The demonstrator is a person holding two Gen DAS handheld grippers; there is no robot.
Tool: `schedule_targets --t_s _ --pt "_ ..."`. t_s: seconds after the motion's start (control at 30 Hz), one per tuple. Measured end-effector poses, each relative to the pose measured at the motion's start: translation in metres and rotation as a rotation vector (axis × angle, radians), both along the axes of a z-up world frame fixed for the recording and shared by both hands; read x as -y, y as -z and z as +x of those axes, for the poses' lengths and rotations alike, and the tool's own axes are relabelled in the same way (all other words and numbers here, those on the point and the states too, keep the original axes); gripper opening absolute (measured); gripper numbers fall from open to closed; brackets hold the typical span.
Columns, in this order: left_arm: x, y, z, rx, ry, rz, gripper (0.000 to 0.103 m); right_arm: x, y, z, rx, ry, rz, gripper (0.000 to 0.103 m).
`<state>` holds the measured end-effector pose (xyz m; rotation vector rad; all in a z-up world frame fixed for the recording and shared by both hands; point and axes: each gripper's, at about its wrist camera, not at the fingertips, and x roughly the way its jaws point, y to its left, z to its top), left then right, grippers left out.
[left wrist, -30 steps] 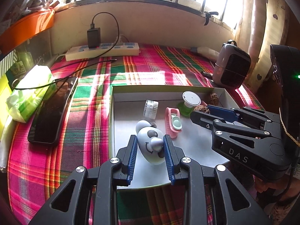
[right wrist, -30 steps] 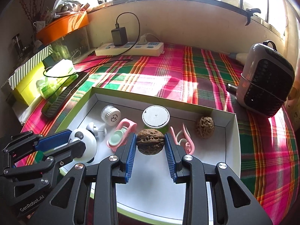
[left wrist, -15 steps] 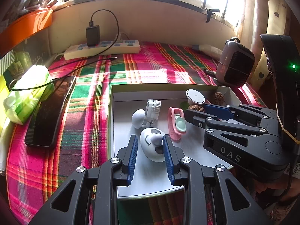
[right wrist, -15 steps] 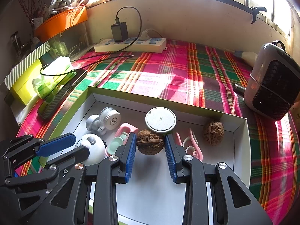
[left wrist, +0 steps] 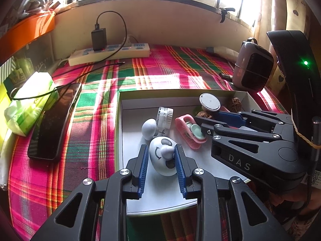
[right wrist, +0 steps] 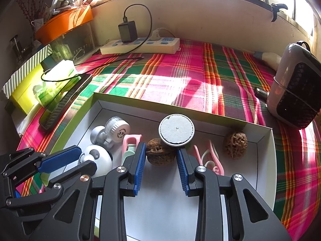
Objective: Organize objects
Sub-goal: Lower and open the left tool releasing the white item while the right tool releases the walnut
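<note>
Walnut (right wrist: 159,155) between right jaws, panda toy (left wrist: 163,156) between left.

- The shallow white box (right wrist: 262,160) with a green outer rim lies on the plaid cloth.
- A white panda-faced toy (left wrist: 162,156) lies at its near left.
- A white ribbed cap (right wrist: 118,129) lies on its side at the far left.
- A brown wrinkled walnut (right wrist: 159,154) sits mid-box, touching a round white-topped lid (right wrist: 176,129).
- A second walnut (right wrist: 235,143) rests far right.
- A pink clip (right wrist: 208,158) lies between the walnuts.
</note>
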<state>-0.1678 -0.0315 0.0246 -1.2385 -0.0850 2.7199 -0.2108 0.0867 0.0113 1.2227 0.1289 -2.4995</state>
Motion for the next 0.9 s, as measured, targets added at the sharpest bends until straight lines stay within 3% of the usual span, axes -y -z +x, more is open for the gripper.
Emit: schedule_targets --t_s 0.9 --pt "0.0002 0.0014 0.0004 0.002 0.000 -0.005 0.026 -0.0036 -0.0006 0.0004 0.003 0.018 -0.027 0.033"
